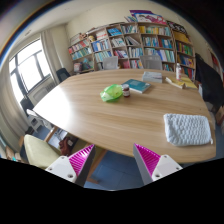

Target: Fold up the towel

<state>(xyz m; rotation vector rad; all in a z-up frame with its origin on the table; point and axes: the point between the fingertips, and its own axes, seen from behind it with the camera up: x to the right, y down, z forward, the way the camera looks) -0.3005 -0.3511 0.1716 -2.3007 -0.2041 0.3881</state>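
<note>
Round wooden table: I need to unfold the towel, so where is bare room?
The round wooden table is bare between the green object and the white textured towel, and along its near edge ahead of the open gripper. The far edge by the books is crowded.

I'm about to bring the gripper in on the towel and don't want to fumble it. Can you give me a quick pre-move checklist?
1. White textured towel in view on the round wooden table: ok.
2. Gripper open, nothing between its pink-padded fingers: ok.
3. Gripper lined up with towel: not ok; it lies beyond and to the right of the fingers.
4. Towel clear of the green object and book: ok.
5. Towel already folded or flat: cannot tell.
</note>
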